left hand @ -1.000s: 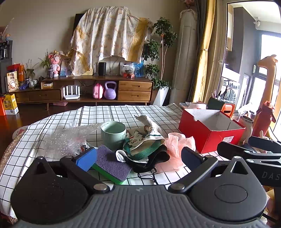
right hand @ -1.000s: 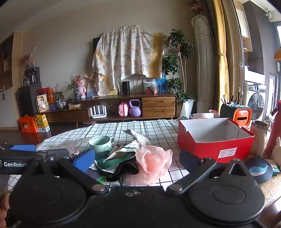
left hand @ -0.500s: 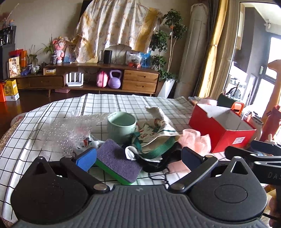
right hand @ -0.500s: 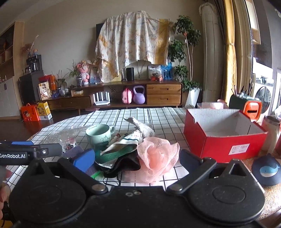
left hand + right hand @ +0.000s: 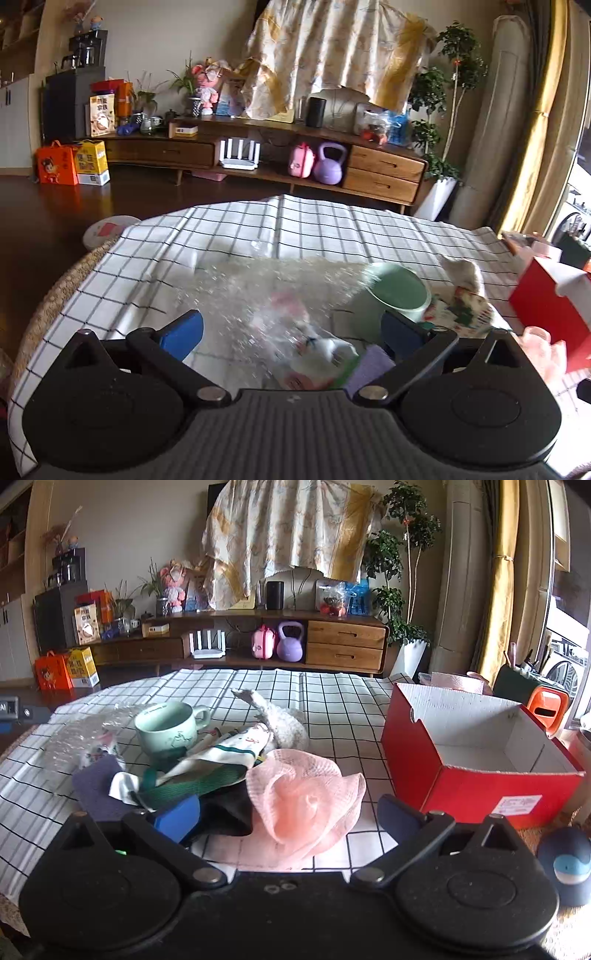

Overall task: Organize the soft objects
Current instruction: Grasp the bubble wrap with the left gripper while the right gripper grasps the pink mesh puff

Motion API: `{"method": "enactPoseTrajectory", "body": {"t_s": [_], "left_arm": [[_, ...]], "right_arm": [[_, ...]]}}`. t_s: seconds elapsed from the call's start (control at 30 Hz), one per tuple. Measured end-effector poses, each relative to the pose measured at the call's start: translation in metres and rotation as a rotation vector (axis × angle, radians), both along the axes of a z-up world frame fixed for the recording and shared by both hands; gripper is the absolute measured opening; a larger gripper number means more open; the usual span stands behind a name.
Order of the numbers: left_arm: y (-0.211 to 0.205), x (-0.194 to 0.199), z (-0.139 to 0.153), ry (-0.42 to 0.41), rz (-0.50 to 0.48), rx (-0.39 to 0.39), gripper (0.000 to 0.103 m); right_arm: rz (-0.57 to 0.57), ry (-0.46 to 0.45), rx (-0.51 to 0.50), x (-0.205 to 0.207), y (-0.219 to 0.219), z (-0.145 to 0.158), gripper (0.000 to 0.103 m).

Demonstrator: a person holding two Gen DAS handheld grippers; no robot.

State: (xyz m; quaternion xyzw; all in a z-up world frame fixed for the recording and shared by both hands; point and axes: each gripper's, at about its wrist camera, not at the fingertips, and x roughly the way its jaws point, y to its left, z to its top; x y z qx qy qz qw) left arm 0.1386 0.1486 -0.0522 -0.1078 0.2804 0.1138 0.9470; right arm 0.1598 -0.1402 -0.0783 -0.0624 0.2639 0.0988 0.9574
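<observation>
Left tongs (image 5: pixel 291 332) wide, bubble wrap (image 5: pixel 258 295) between (blurred); right tongs (image 5: pixel 288 818) wide, pink puff (image 5: pixel 306 801) between.

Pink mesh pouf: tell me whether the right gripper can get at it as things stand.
Probably yes. The right gripper is open, and the pink mesh pouf lies right between its fingers with nothing on top; only the black cloth crowds its left side.

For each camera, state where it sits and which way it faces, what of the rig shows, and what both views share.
Left wrist: sits behind the open left gripper, low over the checked tablecloth, facing the bubble wrap and green mug.
Right wrist: sits behind the open right gripper, facing the pink mesh sponge, with the red box to the right.
Shared: mug, bubble wrap, tablecloth, red box, wooden sideboard.
</observation>
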Motion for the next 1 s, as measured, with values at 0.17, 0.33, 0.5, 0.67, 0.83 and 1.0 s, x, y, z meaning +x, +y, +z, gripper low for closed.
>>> {"method": "enactPoseTrajectory", "body": {"t_s": [0.17, 0.33, 0.5, 0.67, 0.83, 1.0], "left_arm": [[0.011, 0.036, -0.012, 0.055, 0.009, 0.038, 0.103], [0.009, 0.066, -0.029, 0.102, 0.004, 0.085, 0.103], [-0.006, 0.086, -0.044, 0.148, -0.029, 0.112, 0.103], [-0.014, 0.099, -0.060, 0.201, -0.023, 0.185, 0.103], [0.006, 0.103, -0.062, 0.193, 0.021, 0.102, 0.099], [0.013, 0.103, -0.062, 0.201, 0.033, 0.058, 0.067]], "right_arm": [[-0.007, 0.008, -0.049, 0.029, 0.001, -0.010, 0.101], [0.012, 0.042, -0.066, 0.050, 0.004, -0.020, 0.100], [0.053, 0.062, -0.099, 0.059, 0.010, -0.029, 0.098], [0.070, 0.088, -0.118, 0.067, 0.012, -0.038, 0.096], [0.058, 0.116, -0.092, 0.076, 0.008, -0.043, 0.084], [0.055, 0.135, -0.075, 0.081, 0.007, -0.048, 0.072]]}}
